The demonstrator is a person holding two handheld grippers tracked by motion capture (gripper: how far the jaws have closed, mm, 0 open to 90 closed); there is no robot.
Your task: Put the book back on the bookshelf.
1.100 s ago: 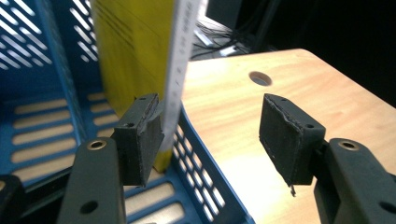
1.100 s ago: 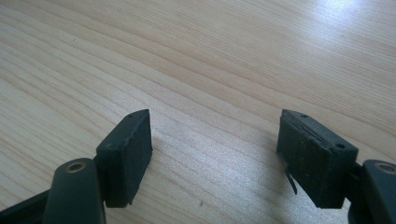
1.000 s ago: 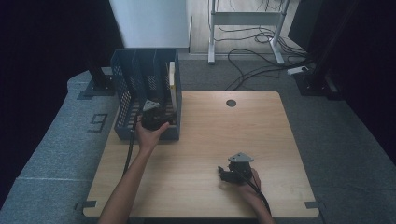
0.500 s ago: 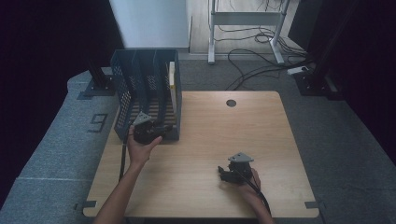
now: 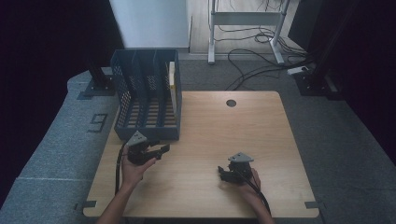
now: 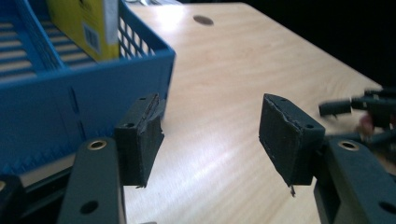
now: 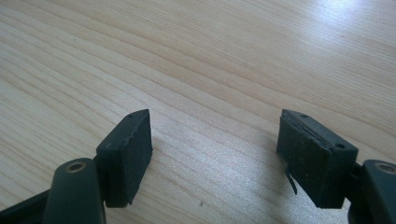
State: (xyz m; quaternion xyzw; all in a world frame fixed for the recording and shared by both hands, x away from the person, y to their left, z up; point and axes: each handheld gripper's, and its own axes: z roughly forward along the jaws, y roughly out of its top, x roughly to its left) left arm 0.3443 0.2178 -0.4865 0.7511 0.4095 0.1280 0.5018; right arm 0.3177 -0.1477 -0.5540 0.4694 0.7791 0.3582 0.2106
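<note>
Evidently the left hand-held gripper (image 5: 158, 150) has been drawn back out of the blue perforated plastic file rack (image 5: 147, 122) and now hangs just in front of the rack's near wall, close to the table's (image 5: 219, 130) left edge. In the two earlier high views it was seen at the rack's right-hand slot; now it is clear of the rack and lower. Its jaws stand apart with nothing between them, as the left gripper view confirms, where bare wood is seen between the pads (image 6: 140, 140).

The yellow and white flat box (image 5: 172, 84) is left standing upright in the rightmost slot of the rack, at the table's far left corner; in the left gripper view its yellow face and barcode (image 6: 91, 25) are seen behind the blue lattice.

The right hand-held gripper (image 5: 225, 174) rests unmoved near the table's near edge, right of the middle, its jaws likewise apart and empty over bare wood (image 7: 215, 154).

From this the filing of the box is judged to be done, and the withdrawal is taken as the closing step, both hand-held grippers being free for whatever is wanted next.
</note>
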